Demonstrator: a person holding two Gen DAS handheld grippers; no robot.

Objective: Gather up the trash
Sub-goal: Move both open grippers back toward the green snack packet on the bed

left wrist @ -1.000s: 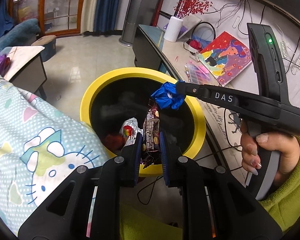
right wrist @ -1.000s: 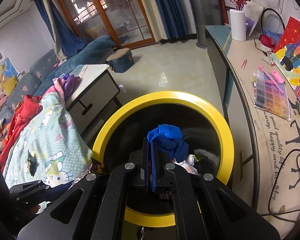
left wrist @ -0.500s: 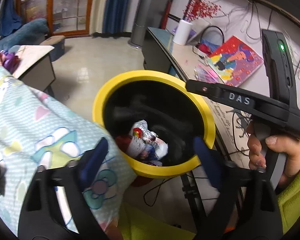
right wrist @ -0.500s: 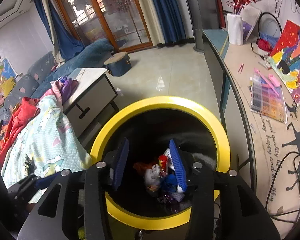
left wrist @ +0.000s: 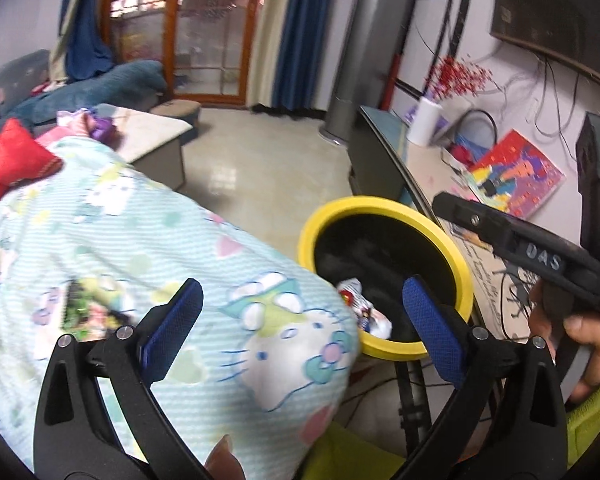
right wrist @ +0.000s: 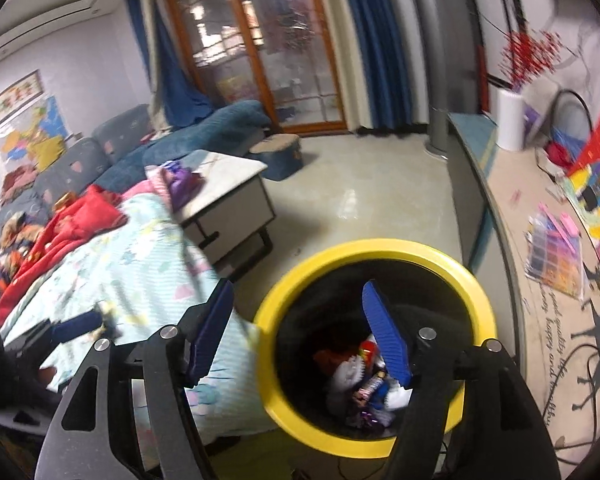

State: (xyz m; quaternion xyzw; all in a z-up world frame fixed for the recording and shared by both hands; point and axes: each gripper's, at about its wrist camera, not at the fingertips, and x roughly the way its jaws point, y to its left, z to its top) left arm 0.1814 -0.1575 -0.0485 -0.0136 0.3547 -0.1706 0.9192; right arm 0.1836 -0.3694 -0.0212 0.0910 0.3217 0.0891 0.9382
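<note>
We see a home living room: sofa (right wrist: 112, 148), cartoon-print blanket (left wrist: 112, 240), glazed balcony doors (right wrist: 268, 56), blue curtains (right wrist: 380, 40).

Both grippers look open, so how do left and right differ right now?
The left gripper spans the blanket edge and the bin rim; the right gripper sits more over the bin. The left is spread wider than the right. Both are open and empty.

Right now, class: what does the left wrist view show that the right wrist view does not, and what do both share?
Only the left wrist view shows the person's hand holding the right gripper's handle. Only the right wrist view shows the map on the wall and the bead tray on the counter. Both show the yellow-rimmed bin with wrappers inside, the printed quilt, and open grippers.
</note>
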